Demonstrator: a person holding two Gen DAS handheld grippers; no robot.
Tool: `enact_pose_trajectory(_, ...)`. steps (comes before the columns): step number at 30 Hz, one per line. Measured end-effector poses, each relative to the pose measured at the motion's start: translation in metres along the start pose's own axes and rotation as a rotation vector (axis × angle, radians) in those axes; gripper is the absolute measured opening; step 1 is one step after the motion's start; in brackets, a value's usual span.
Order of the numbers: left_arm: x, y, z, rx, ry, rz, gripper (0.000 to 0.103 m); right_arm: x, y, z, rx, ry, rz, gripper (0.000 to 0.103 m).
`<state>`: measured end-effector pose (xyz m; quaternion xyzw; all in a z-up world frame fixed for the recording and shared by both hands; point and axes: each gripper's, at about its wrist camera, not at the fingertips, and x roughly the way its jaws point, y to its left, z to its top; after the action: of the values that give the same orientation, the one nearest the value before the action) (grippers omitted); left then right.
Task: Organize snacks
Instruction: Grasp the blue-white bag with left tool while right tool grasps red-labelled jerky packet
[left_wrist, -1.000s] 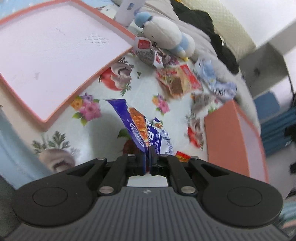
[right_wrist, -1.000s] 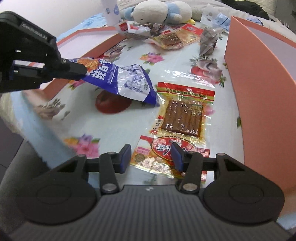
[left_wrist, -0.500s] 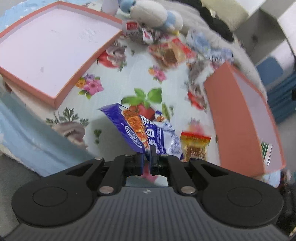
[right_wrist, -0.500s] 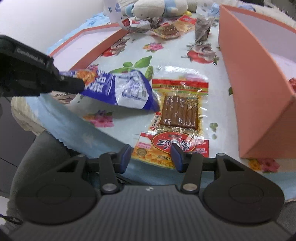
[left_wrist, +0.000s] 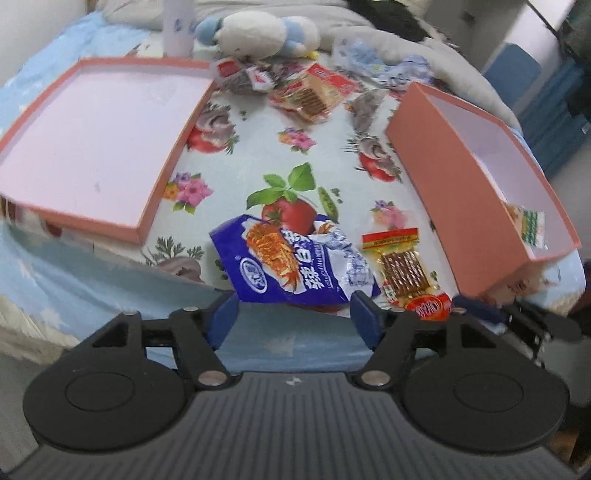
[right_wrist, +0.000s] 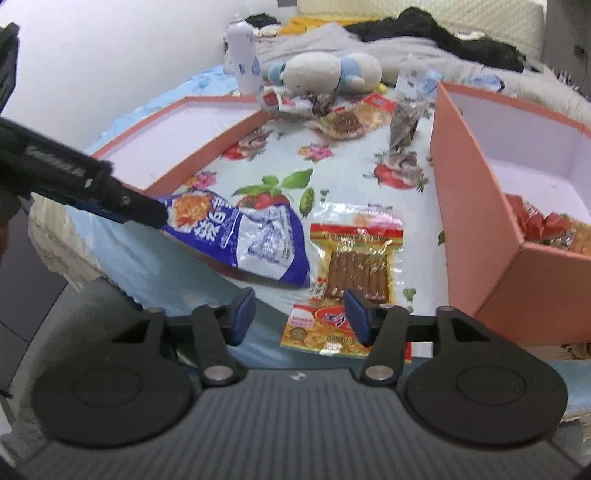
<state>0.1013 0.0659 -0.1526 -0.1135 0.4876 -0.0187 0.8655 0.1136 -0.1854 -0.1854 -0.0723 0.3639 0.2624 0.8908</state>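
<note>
A blue snack bag (left_wrist: 291, 266) lies at the front edge of the flowered tablecloth. My left gripper (left_wrist: 293, 319) hangs just behind it; its jaws are opening and the pads do not press the bag. In the right wrist view one of its black fingers (right_wrist: 122, 201) still overlaps the blue bag's (right_wrist: 240, 232) left end. A red and yellow pack of brown strips (right_wrist: 354, 266) lies flat beside the bag. My right gripper (right_wrist: 300, 319) hovers over the pack's near end, jaws opening, gripping nothing.
A shallow pink tray (left_wrist: 147, 206) sits at the left. A deep pink box (left_wrist: 443, 192) at the right holds some packs (right_wrist: 546, 225). More snack packs (left_wrist: 306, 94), a plush toy (left_wrist: 258, 33) and a white bottle (right_wrist: 242, 55) crowd the far side.
The left jaws went from shut on the blue bag to wide apart, letting it go. The right jaws spread wider. Both grippers pulled back and rose, so more of the table shows.
</note>
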Motion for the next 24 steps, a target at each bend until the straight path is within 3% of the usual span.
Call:
enact_pose_trajectory(1, -0.004, -0.002, 0.001, 0.024, -0.012, 0.007, 0.078, 0.0, -0.001, 0.0, 0.006, -0.008, -0.007, 0.09)
enact_pose_trajectory(2, -0.008, -0.004, 0.002, 0.041, -0.032, 0.018, 0.078, 0.0, -0.002, 0.0, 0.014, -0.016, -0.009, 0.093)
enact_pose_trajectory(4, -0.015, -0.011, 0.006, 0.109, -0.072, 0.019, 0.079, 0.002, -0.005, 0.001, 0.039, -0.025, -0.012, 0.093)
enact_pose_trajectory(10, -0.02, -0.03, 0.034, 0.243, -0.103, -0.086, 0.082, 0.007, -0.003, 0.006, 0.058, -0.072, -0.062, 0.093)
enact_pose_trajectory(13, -0.009, -0.043, 0.046, 0.364, -0.114, -0.121, 0.086, 0.019, -0.004, 0.008, 0.063, -0.071, -0.111, 0.093)
enact_pose_trajectory(17, 0.035, -0.048, 0.058, 0.458, 0.012, -0.184, 0.086, 0.039, -0.007, 0.005, 0.059, -0.031, -0.124, 0.092)
enact_pose_trajectory(24, 0.089, -0.05, 0.059, 0.644, 0.175, -0.197, 0.086, 0.057, -0.01, -0.004, -0.011, -0.004, -0.162, 0.089)
